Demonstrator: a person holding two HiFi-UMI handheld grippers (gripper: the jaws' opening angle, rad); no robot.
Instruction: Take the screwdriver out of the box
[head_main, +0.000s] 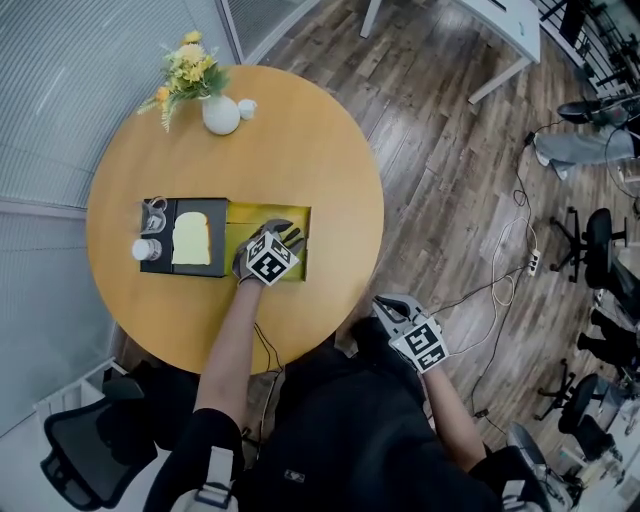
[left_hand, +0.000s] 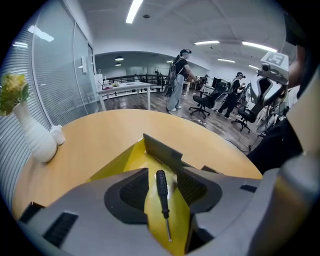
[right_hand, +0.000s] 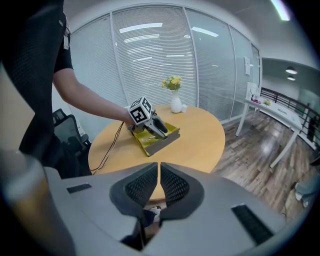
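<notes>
Nearest, off the bench's near right edge, the right hand-held gripper (right_hand: 159, 168) is held idle. Its jaws are drawn together to a bare slit and nothing is caught between them.

Further in, on the round bench (head_main: 300, 130), the left hand-held gripper (left_hand: 164, 171) is lowered into the yellow box (left_hand: 116, 162). Its jaws are spread wide, one on each side of the screwdriver (left_hand: 161, 186). The tool lies flat on the box floor between the pads, handle toward the far wall and thin shaft pointing back toward the gripper. It is not yet gripped, and no contact with either pad can be made out.

The screwdriver is judged light and stiff. The ribbed black handle should offer a sure hold, whereas the slim metal shaft would likely slip or roll. A hold across the thick of the handle is therefore advised, with the pads brought low to the floor — the box walls stand close by.

Left of the box a black tray (head_main: 185, 205) is seen, and at the far edge a white vase (head_main: 221, 114) of yellow flowers.
</notes>
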